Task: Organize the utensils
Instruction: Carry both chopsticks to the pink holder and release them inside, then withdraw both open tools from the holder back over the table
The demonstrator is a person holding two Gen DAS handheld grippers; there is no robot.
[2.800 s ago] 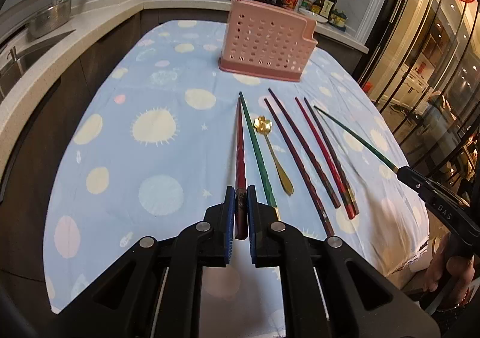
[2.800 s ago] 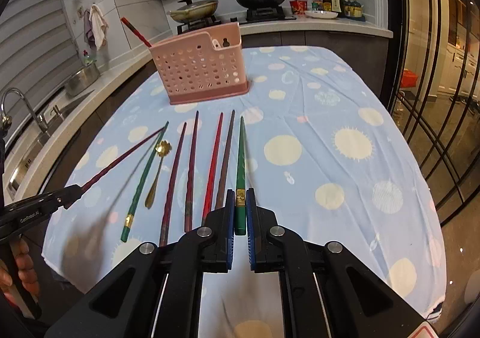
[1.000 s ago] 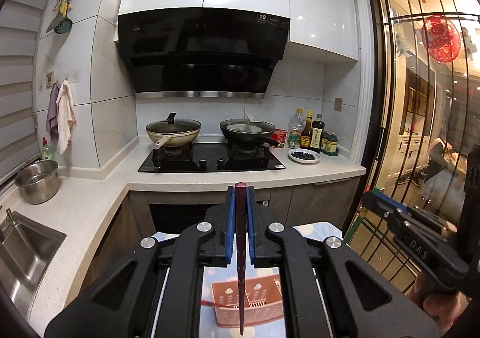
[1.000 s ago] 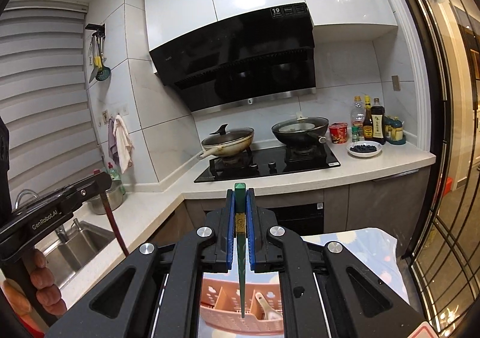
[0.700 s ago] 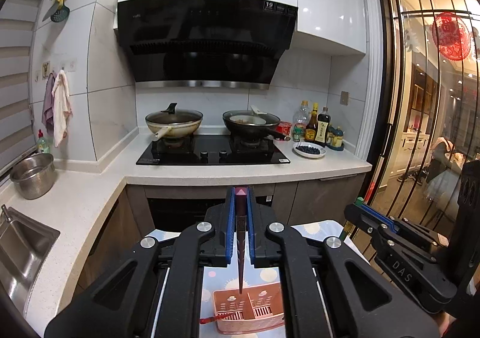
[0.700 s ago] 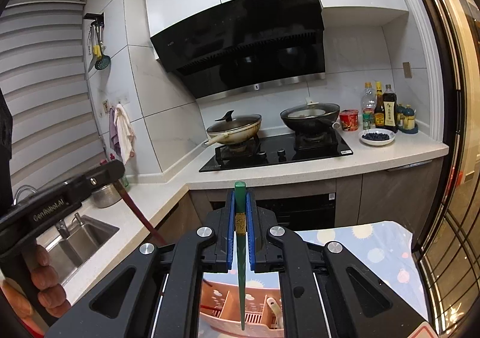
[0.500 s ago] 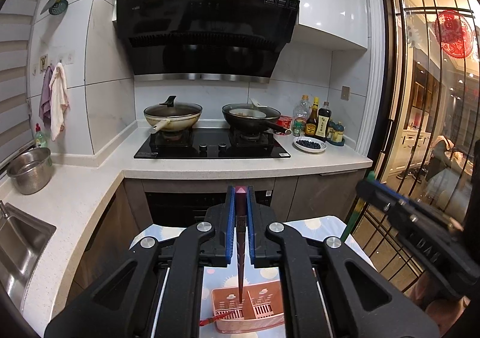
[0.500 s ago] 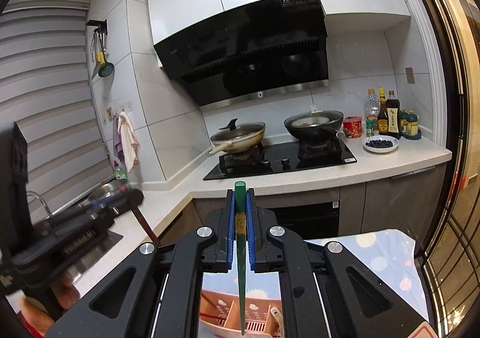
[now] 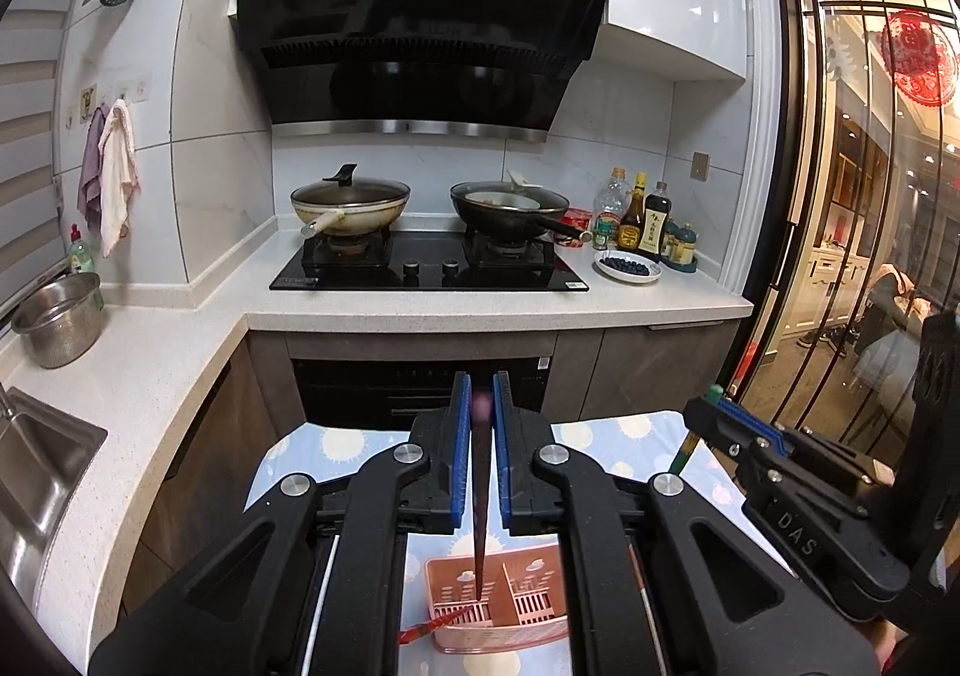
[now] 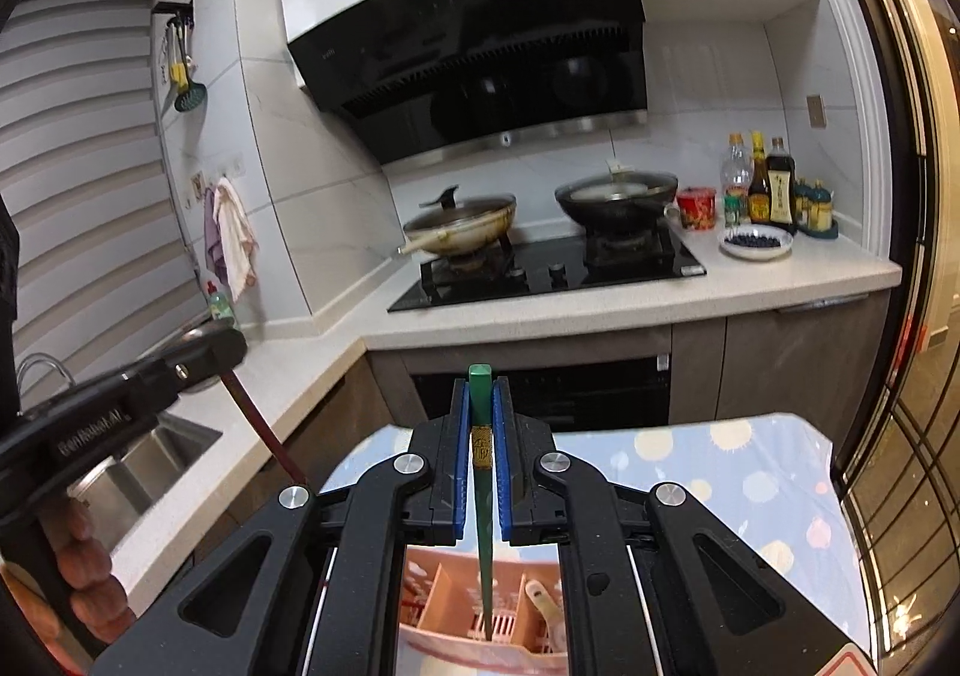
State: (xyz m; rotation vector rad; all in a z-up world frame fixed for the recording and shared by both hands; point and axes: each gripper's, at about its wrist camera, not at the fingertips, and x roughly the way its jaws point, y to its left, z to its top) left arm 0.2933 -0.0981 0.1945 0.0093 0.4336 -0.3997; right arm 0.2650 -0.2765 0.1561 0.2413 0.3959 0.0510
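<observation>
**Lowering two chopsticks, points down, into the pink holder**

Hanging upright over the pink utensil holder [image 9: 501,604], both chopsticks are gripped near their thick top ends so that the slim tips lead the way into the compartments. The left claw [image 9: 478,472] is closed narrowly on the dark red chopstick [image 9: 480,526], whose point sits at or just inside the holder's rim, beside the central divider; whether it has touched the slotted floor cannot be told. Another red chopstick [image 9: 429,623] lies at a slant in the left part of the holder, jutting past its edge.

The right claw [image 10: 480,472] is likewise clamped on the green chopstick [image 10: 482,496], pads pressing just at its gold band. Its tip reaches down inside the holder [image 10: 444,604], in the slot left of the one where a pale spoon [image 10: 543,598] rests.

Holding each stick vertical and centred between the pads probably keeps it from swinging, so that a simple release should drop it straight in. The holder stands on the tabletop, which is covered by a blue dotted cloth [image 10: 750,472]. A slight tilt at release could send a tip onto the divider.
</observation>
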